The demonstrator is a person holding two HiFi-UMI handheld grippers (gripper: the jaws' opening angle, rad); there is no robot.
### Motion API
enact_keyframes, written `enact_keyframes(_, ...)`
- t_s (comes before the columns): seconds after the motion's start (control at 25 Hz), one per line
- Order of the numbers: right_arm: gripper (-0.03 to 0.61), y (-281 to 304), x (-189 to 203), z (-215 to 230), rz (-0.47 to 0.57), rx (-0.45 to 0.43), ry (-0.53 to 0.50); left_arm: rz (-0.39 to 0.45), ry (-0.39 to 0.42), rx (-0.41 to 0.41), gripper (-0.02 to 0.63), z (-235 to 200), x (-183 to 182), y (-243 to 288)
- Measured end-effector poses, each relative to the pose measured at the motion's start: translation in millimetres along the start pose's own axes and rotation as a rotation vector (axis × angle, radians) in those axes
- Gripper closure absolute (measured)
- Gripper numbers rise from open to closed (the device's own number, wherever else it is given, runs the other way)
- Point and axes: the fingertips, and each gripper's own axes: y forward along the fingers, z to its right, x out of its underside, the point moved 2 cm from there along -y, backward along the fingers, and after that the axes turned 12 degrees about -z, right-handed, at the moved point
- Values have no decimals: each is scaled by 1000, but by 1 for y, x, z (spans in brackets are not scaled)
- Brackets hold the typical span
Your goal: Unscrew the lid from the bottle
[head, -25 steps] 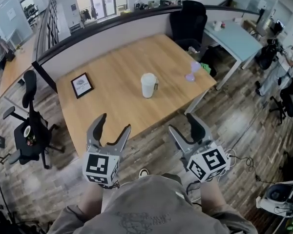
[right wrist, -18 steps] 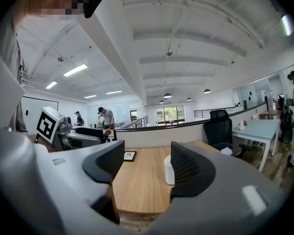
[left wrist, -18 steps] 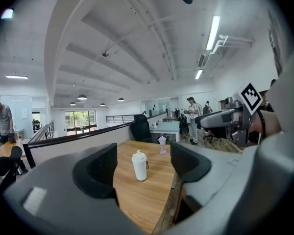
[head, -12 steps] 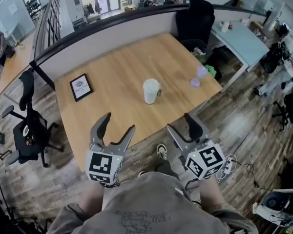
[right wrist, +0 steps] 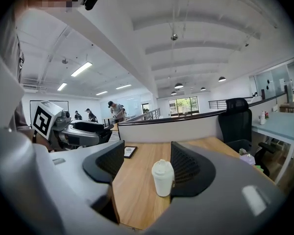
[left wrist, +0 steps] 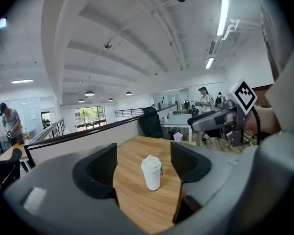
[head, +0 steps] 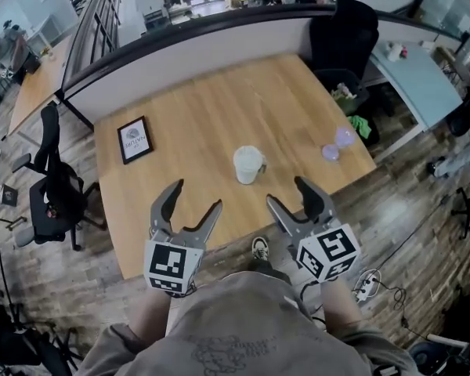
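Bottle point(head: 248, 164) upright, lid point(head: 247, 156) on, mid surface point(head: 196, 124), just ahead of both claws, untouched. Left claw point(head: 194, 197) released, empty; right claw point(head: 290, 193) likewise. Risk: 1 claw nudging free-standing bottle topples it; twisting lid with body unclamped only spins bottle. Versus 1 second ago: claws nearer bottle, spread unchanged.

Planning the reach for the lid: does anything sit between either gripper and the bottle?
Nothing visible does. Only bare table shows between the bottle and the open, empty left gripper and right gripper. The framed picture and purple items sit off to the sides.
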Motion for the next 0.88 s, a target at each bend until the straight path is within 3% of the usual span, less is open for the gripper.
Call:
enact_keyframes(0.44, 296, 70, -3, 67, -94, -178, -66, -78, -55, -110, 270, -3, 3, 75)
enact_keyframes(0.88, 296, 105, 2, 83, -140, -272, -106, -130, -104, -183, 267, -6, 19, 97)
